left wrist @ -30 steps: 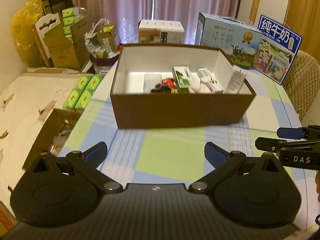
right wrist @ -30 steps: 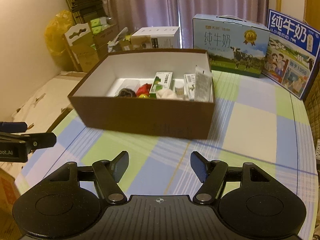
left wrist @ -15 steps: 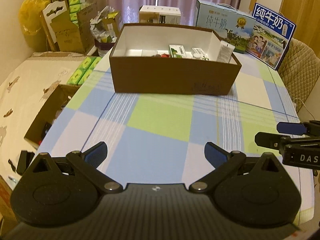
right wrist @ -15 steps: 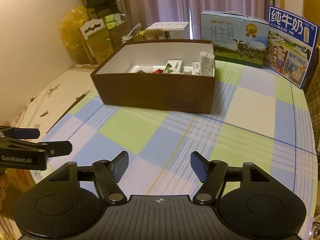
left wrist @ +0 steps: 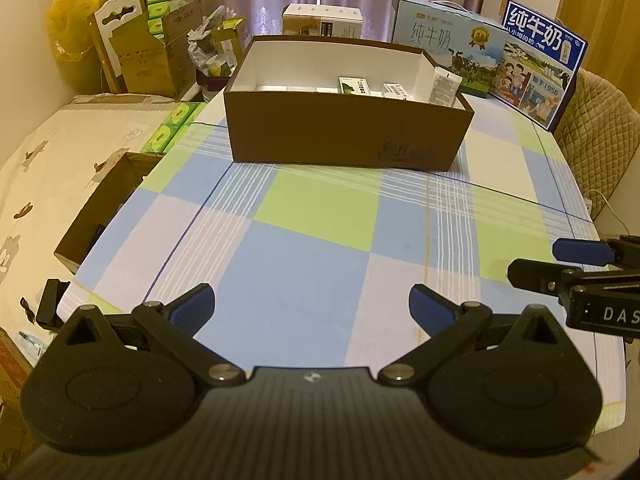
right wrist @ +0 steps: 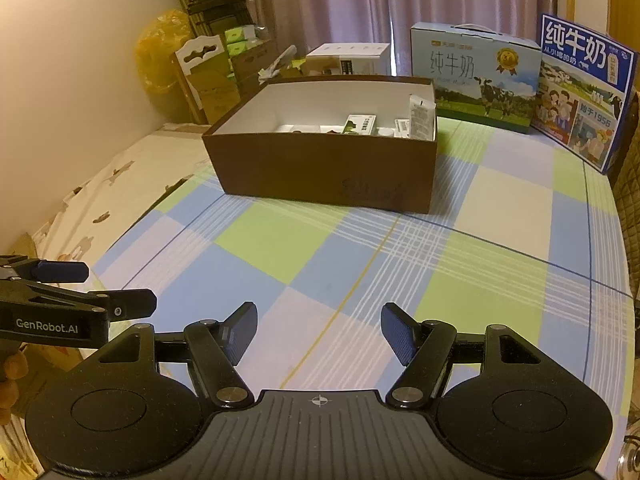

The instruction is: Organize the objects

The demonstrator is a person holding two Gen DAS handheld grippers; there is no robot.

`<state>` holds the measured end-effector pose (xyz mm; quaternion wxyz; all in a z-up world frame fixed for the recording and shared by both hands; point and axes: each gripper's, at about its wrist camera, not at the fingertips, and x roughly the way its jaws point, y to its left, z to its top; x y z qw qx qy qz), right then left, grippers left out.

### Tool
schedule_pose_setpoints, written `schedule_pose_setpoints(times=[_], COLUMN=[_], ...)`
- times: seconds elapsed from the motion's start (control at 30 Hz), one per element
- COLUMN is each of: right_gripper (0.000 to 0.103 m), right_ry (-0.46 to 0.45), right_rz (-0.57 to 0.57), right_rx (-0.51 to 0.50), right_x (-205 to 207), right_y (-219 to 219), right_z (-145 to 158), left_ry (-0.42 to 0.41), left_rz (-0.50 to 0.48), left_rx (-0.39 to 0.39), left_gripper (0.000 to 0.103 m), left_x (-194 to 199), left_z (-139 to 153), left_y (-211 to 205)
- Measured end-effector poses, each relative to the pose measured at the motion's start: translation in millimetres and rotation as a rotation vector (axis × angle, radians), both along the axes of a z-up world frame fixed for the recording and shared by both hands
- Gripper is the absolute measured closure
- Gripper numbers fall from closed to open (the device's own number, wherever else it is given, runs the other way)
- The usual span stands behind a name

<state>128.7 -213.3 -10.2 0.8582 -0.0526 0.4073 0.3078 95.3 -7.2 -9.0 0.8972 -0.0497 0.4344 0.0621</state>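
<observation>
A brown cardboard box (left wrist: 344, 136) with a white inside stands at the far side of the checked tablecloth (left wrist: 320, 208); it also shows in the right wrist view (right wrist: 320, 168). Inside it lie several small items, among them a green and white packet (left wrist: 354, 86) and a white sachet (left wrist: 444, 86) leaning on the right wall. My left gripper (left wrist: 312, 304) is open and empty, low over the near table edge. My right gripper (right wrist: 318, 330) is open and empty beside it, and also shows in the left wrist view (left wrist: 560, 264).
Two blue milk cartons (left wrist: 444, 52) (left wrist: 540, 72) and a white box (left wrist: 320, 26) stand behind the brown box. A padded chair back (left wrist: 596, 136) is at the right. Left of the table are a bed (left wrist: 60, 160), an open carton (left wrist: 100, 208) and stacked boxes (left wrist: 148, 56).
Both grippers have drawn back from the brown box toward the near table edge and dropped lower. Both stayed open and empty.
</observation>
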Motion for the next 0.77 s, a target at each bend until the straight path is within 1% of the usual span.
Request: schedule_pose_setpoints(times=[0.33, 0.77], right_gripper=[0.037, 0.037], right_ry=[0.003, 0.01], right_rz=[0.003, -0.004], right_rx=[0.001, 0.014], right_x=[-3, -2], right_y=[-6, -19], right_z=[-2, -3], left_ry=[-0.005, -0.015], left_rz=[0.008, 0.006], left_rx=[0.002, 0.008], left_gripper=[0.001, 0.001], left_x=[-6, -2], left_z=[0, 3], left_y=[-6, -17])
